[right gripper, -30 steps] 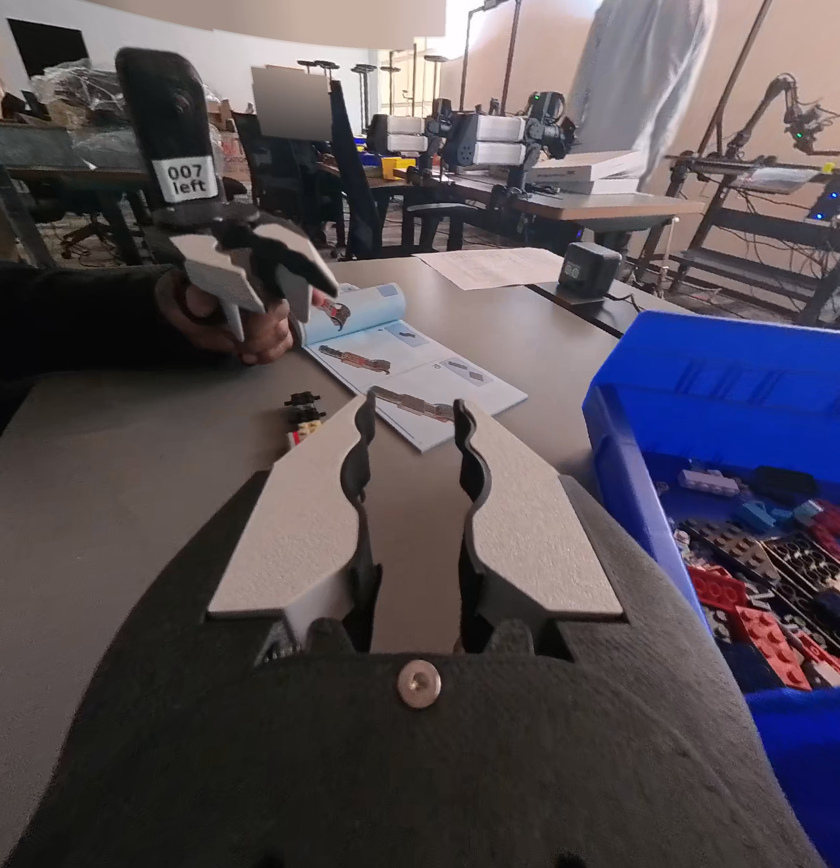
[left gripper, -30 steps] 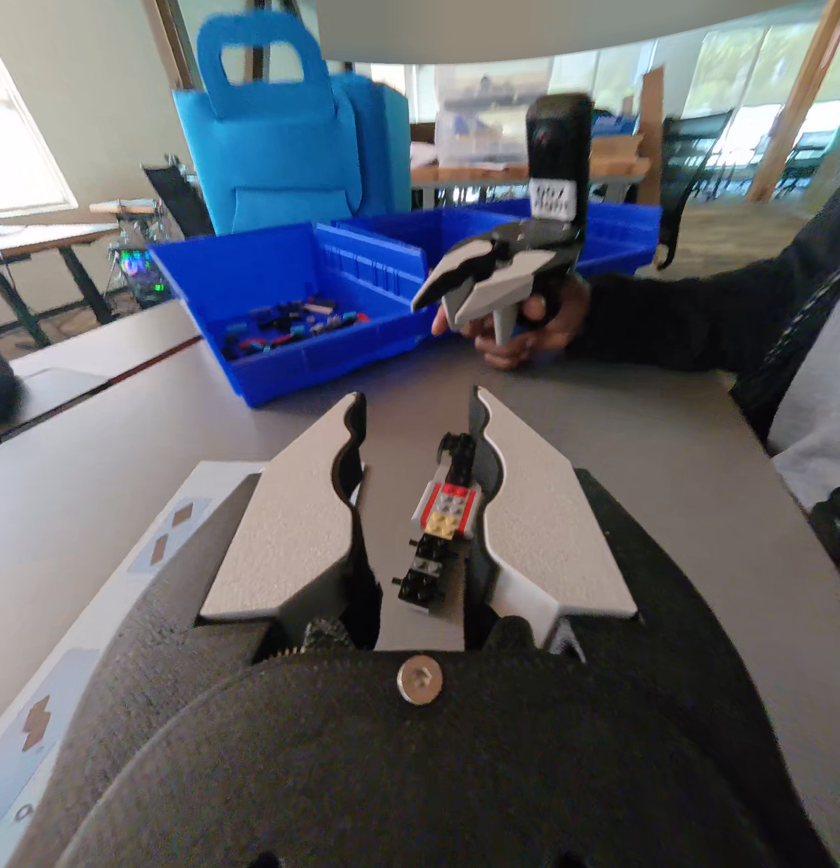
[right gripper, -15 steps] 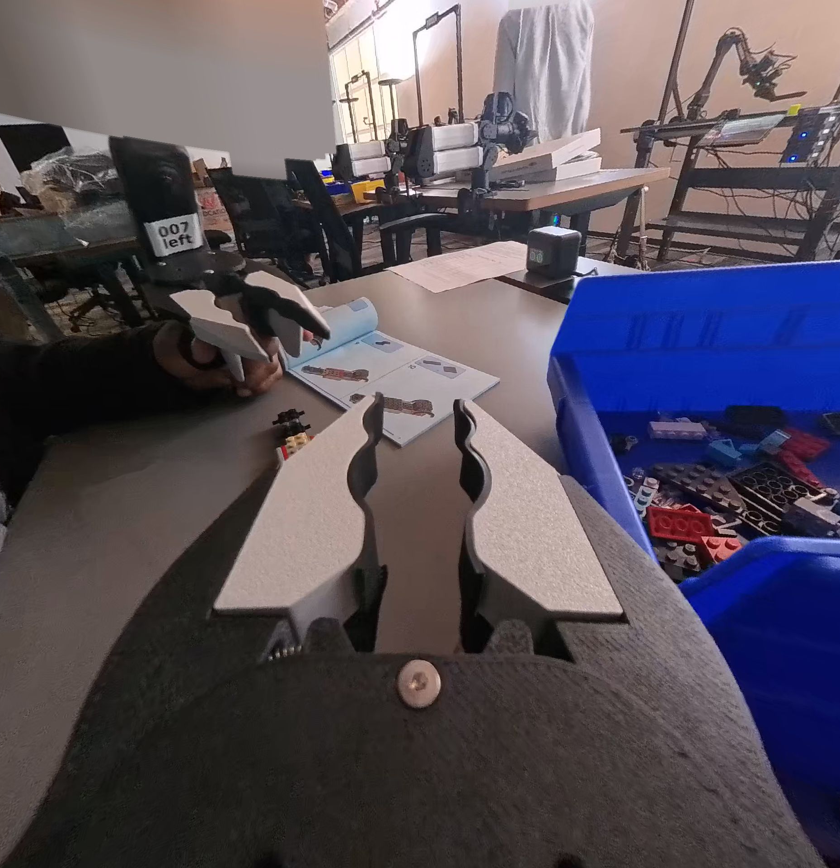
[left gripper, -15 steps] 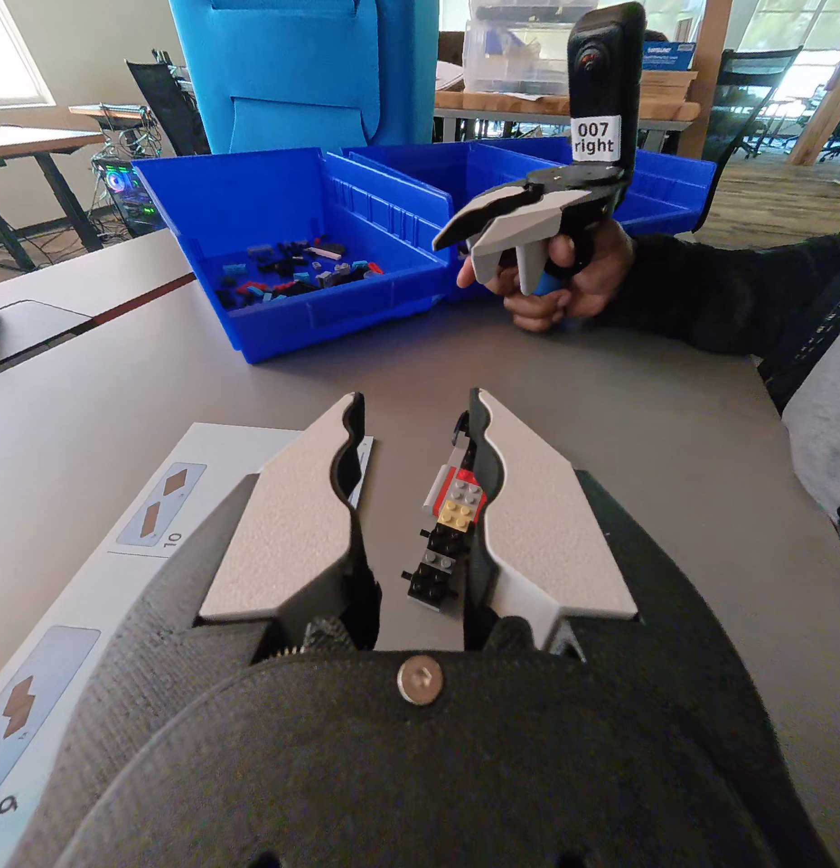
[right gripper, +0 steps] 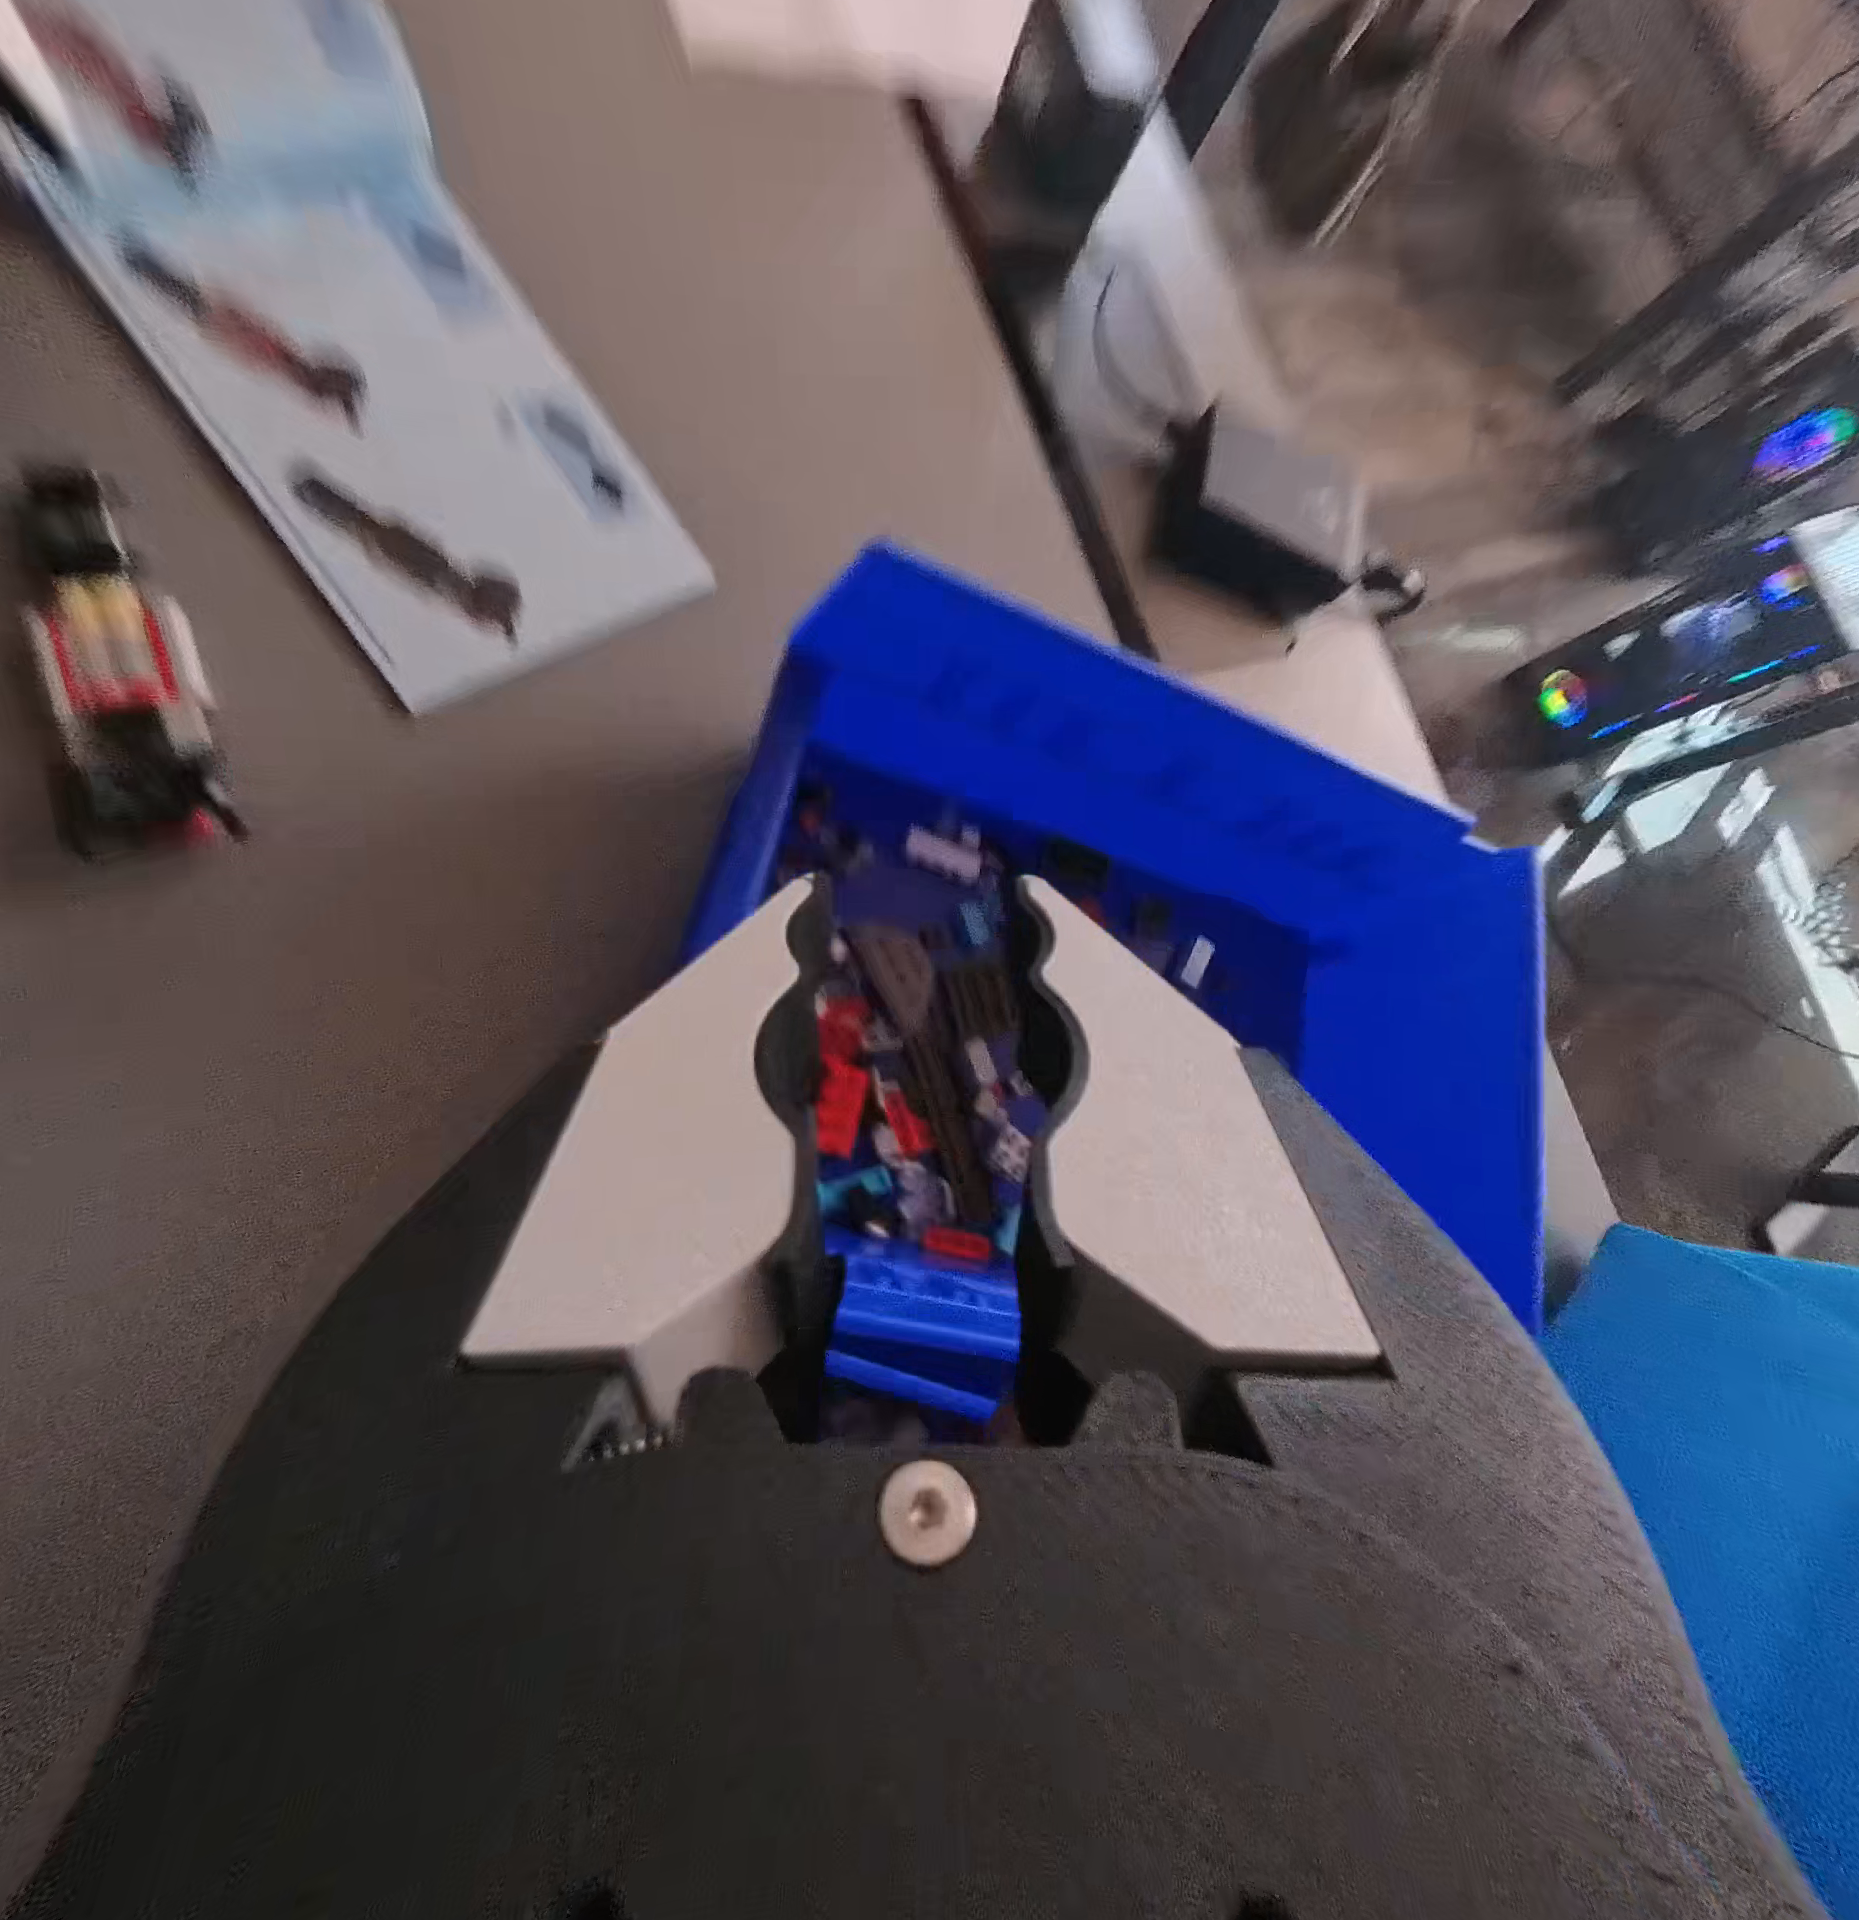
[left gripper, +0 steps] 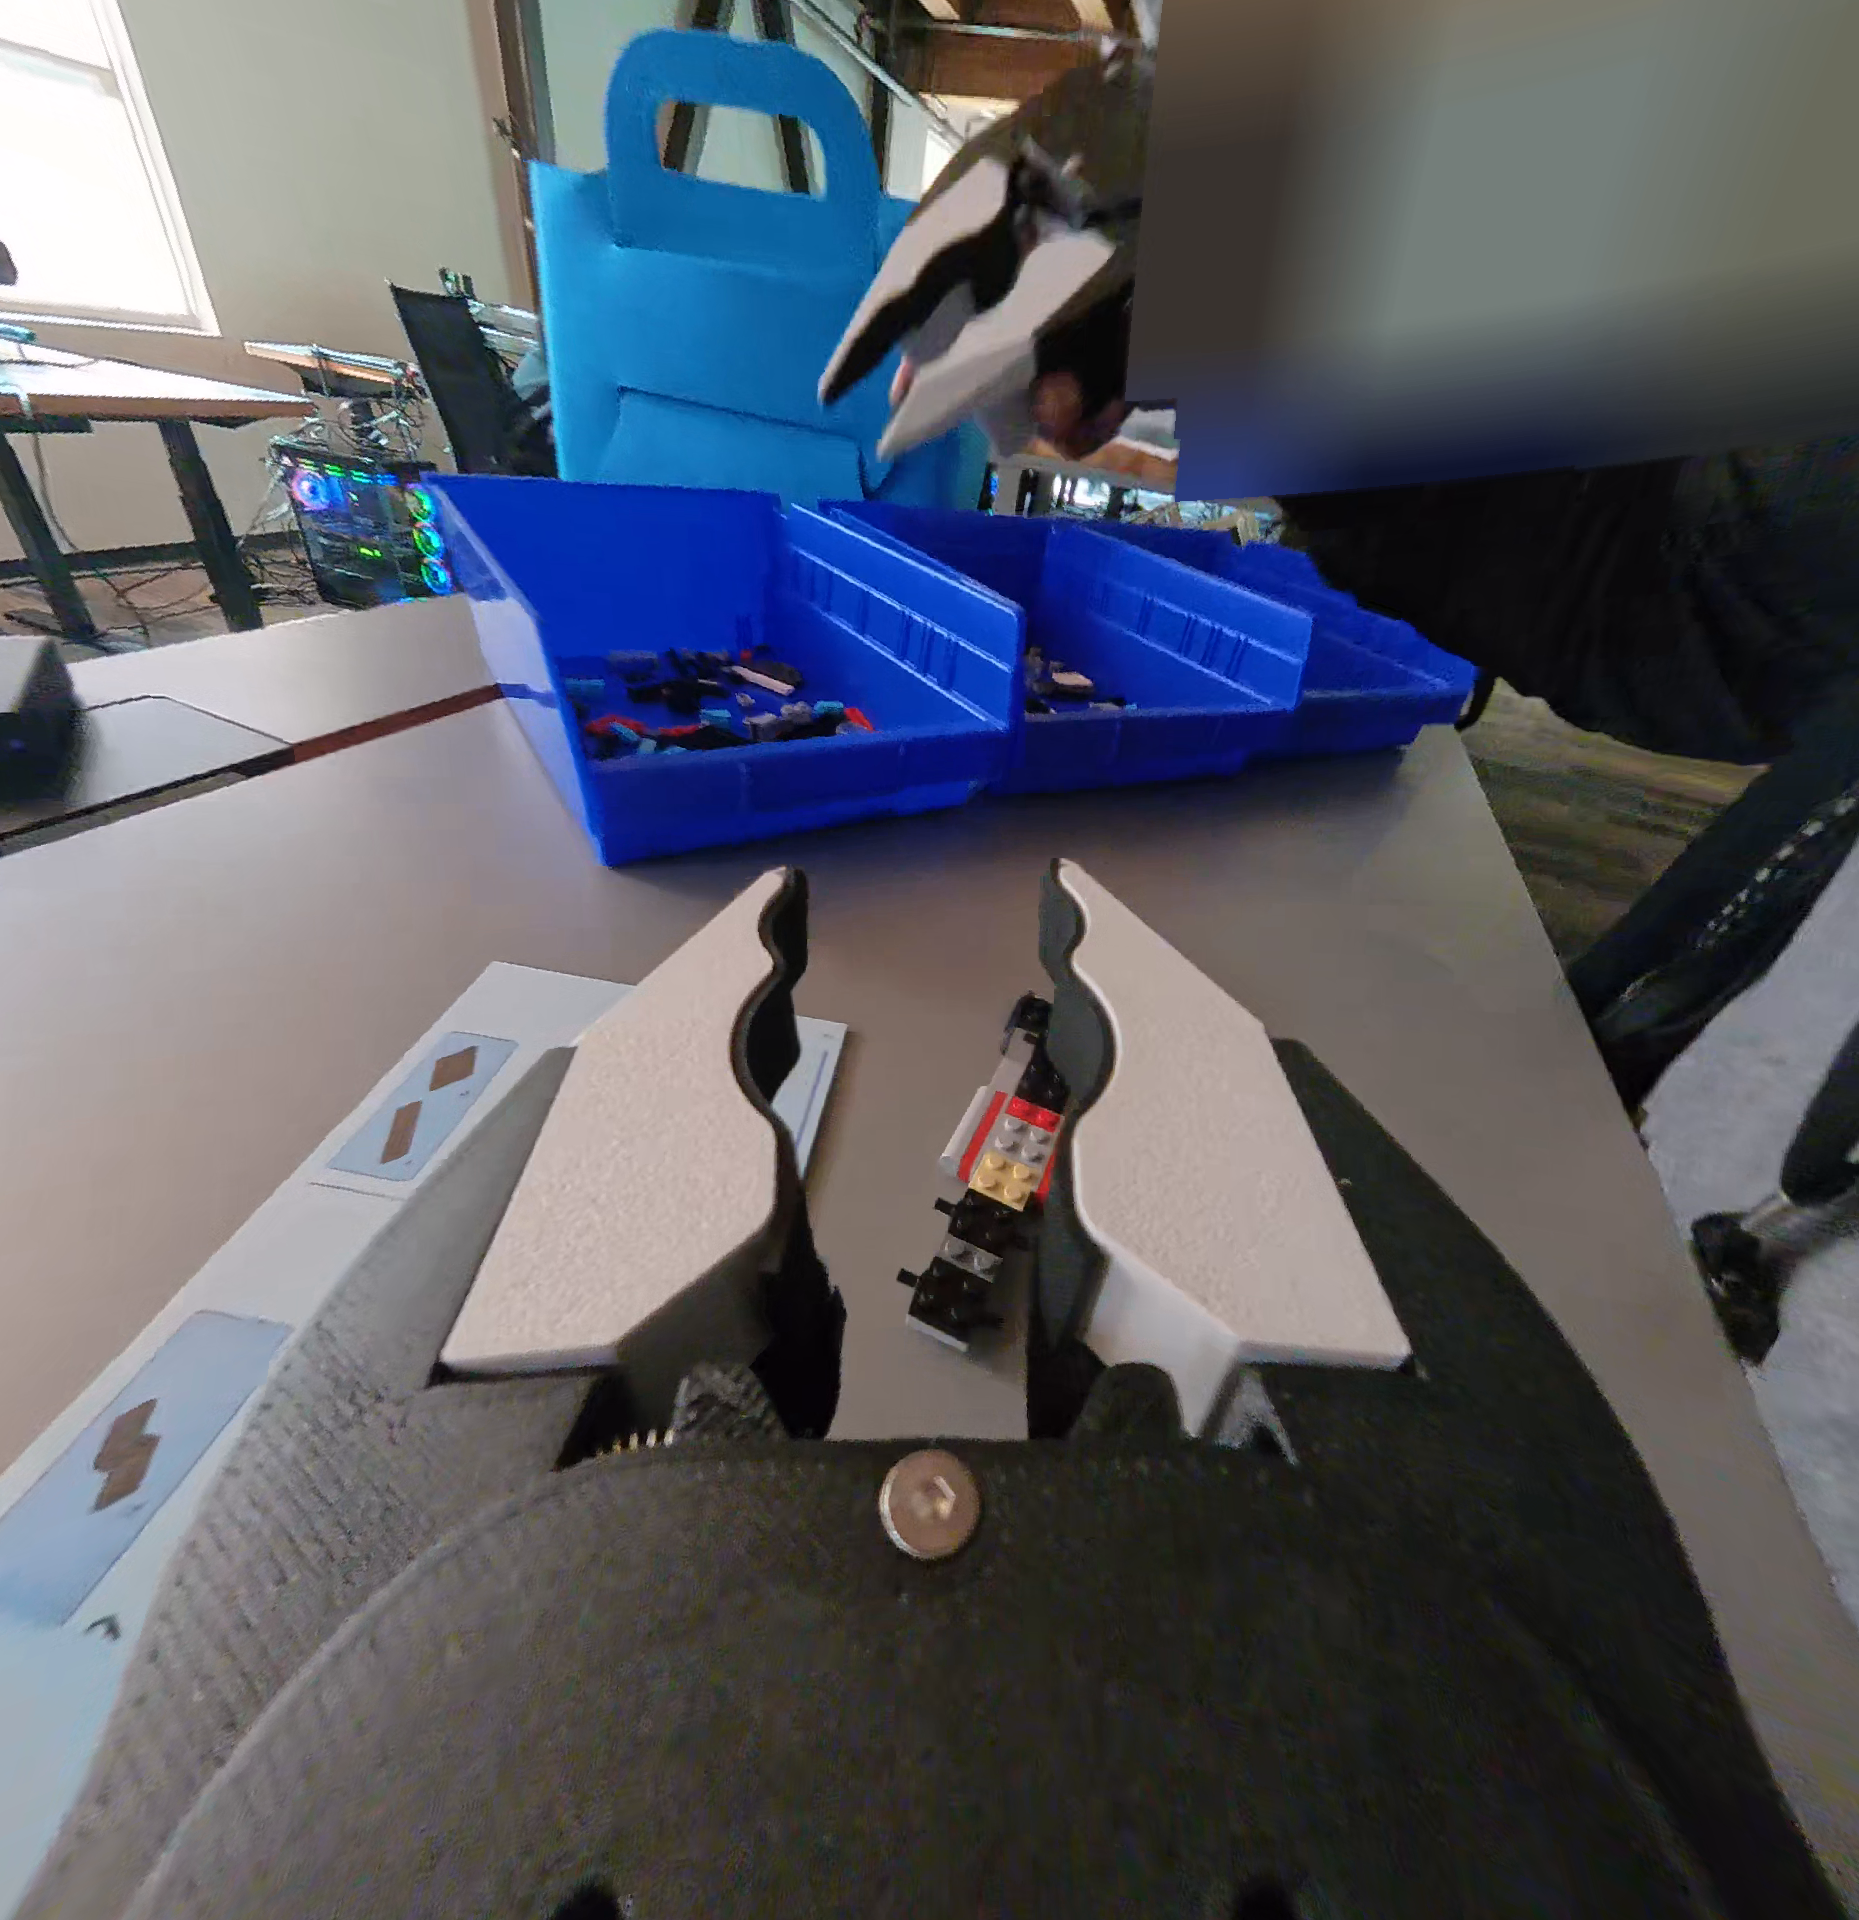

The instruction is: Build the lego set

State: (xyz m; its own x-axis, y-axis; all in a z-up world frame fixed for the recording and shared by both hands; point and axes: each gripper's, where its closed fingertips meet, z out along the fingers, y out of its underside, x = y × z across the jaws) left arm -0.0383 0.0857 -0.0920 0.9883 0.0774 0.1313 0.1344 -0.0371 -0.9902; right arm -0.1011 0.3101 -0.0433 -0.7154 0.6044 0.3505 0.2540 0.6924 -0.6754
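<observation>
I hold the left gripper [left gripper: 920, 914] low over the table [left gripper: 281, 935], jaws spread and empty, apparently to guard the part-built lego model [left gripper: 992, 1174] lying flat between them, just beside the right-hand finger. My right gripper [right gripper: 914, 894], jaws parted and empty, points down into the blue bin [right gripper: 1424, 935] of loose bricks [right gripper: 935, 1070], presumably seeking the next piece; from there the model sits well apart, beside the instruction booklet [right gripper: 385, 416].

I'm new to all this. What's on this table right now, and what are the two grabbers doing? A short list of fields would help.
Table: grey
Lego model: partly built, lying on the table between the open left gripper's fingers, ungripped
Right gripper: open, empty, above the blue bin
Bin contents: loose bricks, mixed colours
Instruction booklet: open, beside the model
View quality: right wrist view blurred
</observation>
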